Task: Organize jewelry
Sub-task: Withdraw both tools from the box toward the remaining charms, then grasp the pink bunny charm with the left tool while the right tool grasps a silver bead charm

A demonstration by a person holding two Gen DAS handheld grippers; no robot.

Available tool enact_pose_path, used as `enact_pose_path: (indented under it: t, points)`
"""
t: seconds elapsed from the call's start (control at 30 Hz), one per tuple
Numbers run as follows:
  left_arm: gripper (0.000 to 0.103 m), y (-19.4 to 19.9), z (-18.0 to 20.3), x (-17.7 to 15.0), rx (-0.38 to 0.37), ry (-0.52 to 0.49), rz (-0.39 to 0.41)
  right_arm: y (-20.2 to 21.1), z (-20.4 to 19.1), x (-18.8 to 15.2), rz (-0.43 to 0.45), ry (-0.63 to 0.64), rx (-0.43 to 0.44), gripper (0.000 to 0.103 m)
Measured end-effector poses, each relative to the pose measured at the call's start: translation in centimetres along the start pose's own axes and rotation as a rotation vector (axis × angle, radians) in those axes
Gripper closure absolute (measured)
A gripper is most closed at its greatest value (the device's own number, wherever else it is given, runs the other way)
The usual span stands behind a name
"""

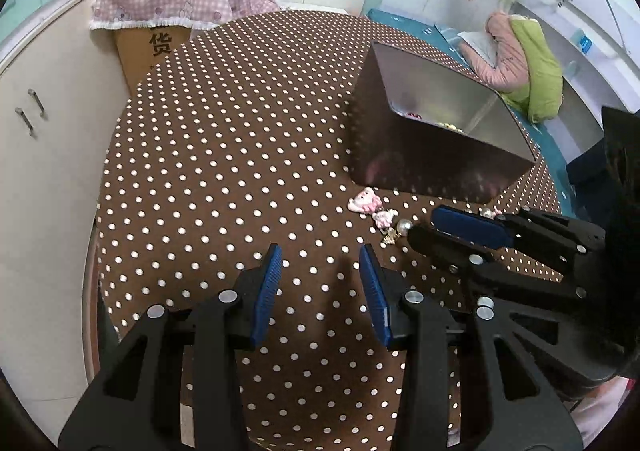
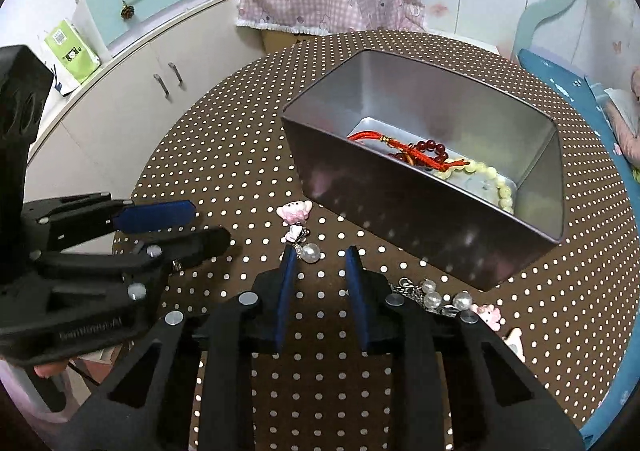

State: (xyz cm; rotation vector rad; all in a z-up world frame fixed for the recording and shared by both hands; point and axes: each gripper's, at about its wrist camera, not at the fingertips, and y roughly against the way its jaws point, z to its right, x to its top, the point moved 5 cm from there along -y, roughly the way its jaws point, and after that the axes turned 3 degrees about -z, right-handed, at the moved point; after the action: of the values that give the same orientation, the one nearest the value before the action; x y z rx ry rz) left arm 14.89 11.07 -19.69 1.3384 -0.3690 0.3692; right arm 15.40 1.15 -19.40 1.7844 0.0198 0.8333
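On our left, the left gripper (image 1: 320, 283) hovers over the brown dotted tablecloth (image 1: 224, 155) with its blue pads partly spread and only bare cloth between them; it holds nothing. Ahead of it and to its right lies a pink charm with a pearl (image 1: 376, 213), just beside the tip of our other tool.

Moving right, the right gripper (image 2: 318, 283) points down at the cloth with its jaws narrowly parted and empty. We see the pearl (image 2: 310, 252) of that same charm strand just ahead of its left pad, close by, though we cannot tell whether they touch; the pink figures run on from there away from the claw.

Farther right, a second strand of pearls and pink charms (image 2: 452, 301) lies beside the right finger, partly hidden behind it.

Beyond the claw and to its right stands the open metal tin (image 2: 400, 203). Inside it rest a red cord bracelet (image 2: 384, 141), dark red beads (image 2: 432, 149) and a pale green bead bracelet (image 2: 498, 181).
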Motion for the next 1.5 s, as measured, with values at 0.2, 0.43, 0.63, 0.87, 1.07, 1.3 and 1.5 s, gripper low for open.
enact_pose_path:
  t: [0.2, 0.43, 0.63, 0.87, 1.07, 1.3, 1.5]
  points:
    - [0.062, -0.5, -0.2, -0.2, -0.006, 0.013, -0.015, -0.8, -0.1, 0.2, -0.017, 0.006, -0.007, 0.084]
    - [0.062, -0.5, -0.5, -0.1, -0.007, 0.019, -0.017, -1.2, -0.6, 0.6, -0.008, 0.046, -0.015, 0.093]
    - [0.062, -0.5, -0.1, 0.5, -0.025, 0.015, -0.009, -0.6, 0.3, 0.3, 0.001, 0.018, -0.014, 0.093]
    - [0.062, -0.9, 1.6, 2.1, -0.071, -0.014, 0.030, 2.2, 1.8, -0.1, 0.063, -0.030, -0.012, 0.093]
    - [0.062, -2.6, 4.2, 2.6, -0.069, -0.070, -0.009, 4.0, 3.4, -0.3, 0.100, -0.072, -0.038, 0.093]
    - [0.087, -3.7, 5.0, 2.9, 0.022, -0.123, 0.008, 4.3, 4.5, -0.9, 0.105, -0.099, -0.046, 0.093]
    - [0.090, -3.9, 4.8, 3.1, 0.023, -0.120, -0.002, 4.4, 4.8, -0.9, 0.109, -0.109, -0.041, 0.093]
